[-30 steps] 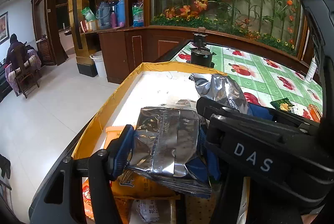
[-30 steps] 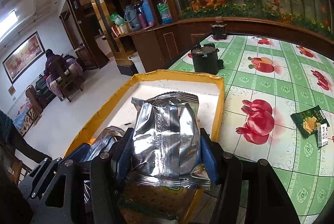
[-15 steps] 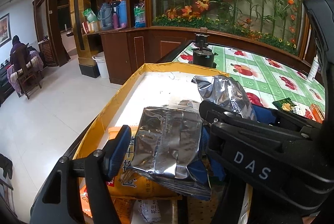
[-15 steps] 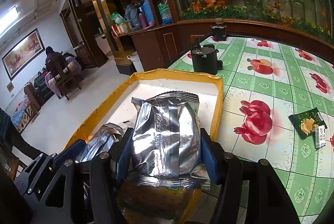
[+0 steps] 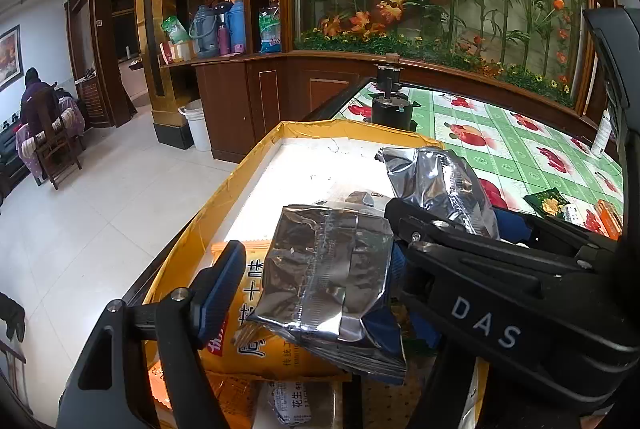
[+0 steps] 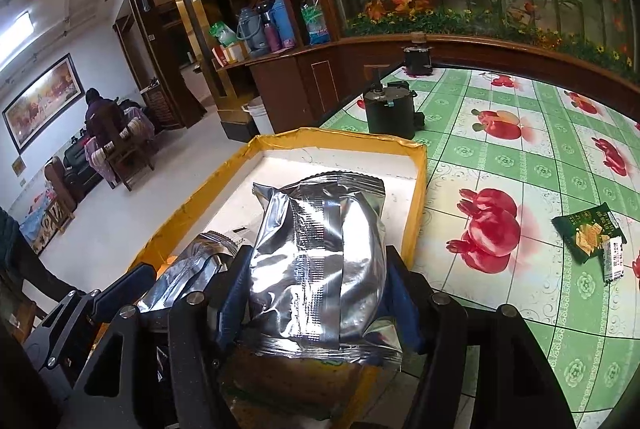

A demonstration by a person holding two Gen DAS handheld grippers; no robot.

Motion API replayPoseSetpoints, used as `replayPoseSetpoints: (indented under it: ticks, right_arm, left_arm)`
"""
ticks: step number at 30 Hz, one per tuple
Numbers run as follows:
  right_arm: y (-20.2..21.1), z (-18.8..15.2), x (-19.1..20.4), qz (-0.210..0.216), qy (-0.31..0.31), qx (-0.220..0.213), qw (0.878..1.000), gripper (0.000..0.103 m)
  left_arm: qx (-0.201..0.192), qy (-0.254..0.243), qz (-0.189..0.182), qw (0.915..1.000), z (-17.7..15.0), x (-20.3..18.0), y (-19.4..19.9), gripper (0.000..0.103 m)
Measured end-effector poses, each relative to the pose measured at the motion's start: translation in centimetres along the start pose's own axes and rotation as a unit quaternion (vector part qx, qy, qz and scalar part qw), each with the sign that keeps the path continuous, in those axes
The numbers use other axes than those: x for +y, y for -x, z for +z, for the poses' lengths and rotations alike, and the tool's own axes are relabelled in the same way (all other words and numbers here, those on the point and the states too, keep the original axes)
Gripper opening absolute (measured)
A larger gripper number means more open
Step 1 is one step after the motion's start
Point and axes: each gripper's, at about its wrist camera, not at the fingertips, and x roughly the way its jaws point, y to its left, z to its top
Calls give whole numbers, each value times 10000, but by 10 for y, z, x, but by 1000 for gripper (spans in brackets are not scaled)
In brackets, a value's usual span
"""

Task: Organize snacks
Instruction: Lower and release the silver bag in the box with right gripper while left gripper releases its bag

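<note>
A yellow-rimmed tray (image 5: pixel 240 173) with a white floor holds the snacks. My left gripper (image 5: pixel 316 269) is over its near end and its jaws are opening. A silver snack packet (image 5: pixel 328 269) lies between them on an orange bag (image 5: pixel 256 341), and the left pad (image 5: pixel 218 281) stands clear of it. My right gripper (image 6: pixel 320 293) is just to the right, inside the tray's (image 6: pixel 416 189) right wall. Its blue pads (image 6: pixel 236 293) still touch a second silver packet (image 6: pixel 320 249) as the jaws ease apart.
A green snack packet (image 6: pixel 584 233) lies on the green fruit-print tablecloth (image 6: pixel 500 165) to the right. A black pot (image 6: pixel 390 113) stands past the tray's far end. A small white packet (image 5: pixel 296 405) sits below the orange bag. A person sits far left across the room.
The left gripper's jaws have spread, and its left pad has come off the silver packet, uncovering the orange bag. The right jaws widened slightly. Neither hand moved.
</note>
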Motion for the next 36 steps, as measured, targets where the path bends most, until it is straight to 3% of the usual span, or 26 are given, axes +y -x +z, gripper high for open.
replayPoseSetpoints:
  ticks: [8,19,36]
  right_arm:
    - [1,2,-4,41,-27,28,10000,68]
    - [9,3,1,57,26,-132,9999,76]
    - [27,6,-3,180,-49,-411,9990,79]
  left_arm:
    - [-32,39,41,10000,2,7,-1,82]
    - [-170,82,92,9998,1,14,8,93]
    - [-485,215,229,9983,1,15,21,95]
